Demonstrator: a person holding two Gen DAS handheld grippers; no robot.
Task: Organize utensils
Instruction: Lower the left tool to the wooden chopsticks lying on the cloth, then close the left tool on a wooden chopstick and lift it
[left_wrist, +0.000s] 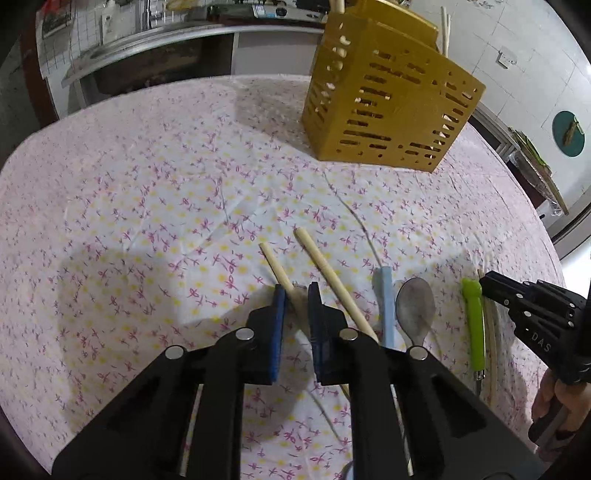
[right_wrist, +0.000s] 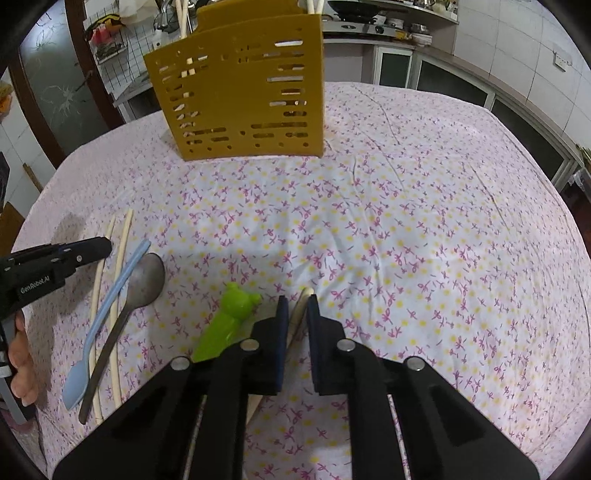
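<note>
- We held the left tongs (left_wrist: 295, 295) low over the worktop (left_wrist: 147, 206), which was covered by a cloth printed with small pink and yellow flowers.
- Their blue pads (left_wrist: 279, 306) were nearly together around a pale wooden chopstick (left_wrist: 275, 266); it ran between them with narrow gaps at either side, so we could not tell whether they were gripping it.
- Just beside it to the right lay a second chopstick (left_wrist: 328, 277), angled the same way and partly hidden under the right finger.
- Next along lay a light-blue plastic spoon (left_wrist: 386, 299), seen in the right wrist view with its bowl toward us.
- A metal spoon (left_wrist: 414, 306) lay right next to it, bowl pointing away from us.
- Further right lay a green utensil with a bear-shaped handle (right_wrist: 236, 299), flat on the cloth.
- Beside that handle, our right tongs (right_wrist: 297, 306) straddled another pale wooden chopstick (right_wrist: 301, 308); the pads stood slightly apart from it, and again we could not tell whether they had it pinched.
- At the far side of the worktop stood a mustard-yellow slotted utensil holder (left_wrist: 388, 110), upright, with several chopsticks (left_wrist: 445, 33) standing in it.
- All the loose utensils lay well apart from the holder, in a row near us.
</note>
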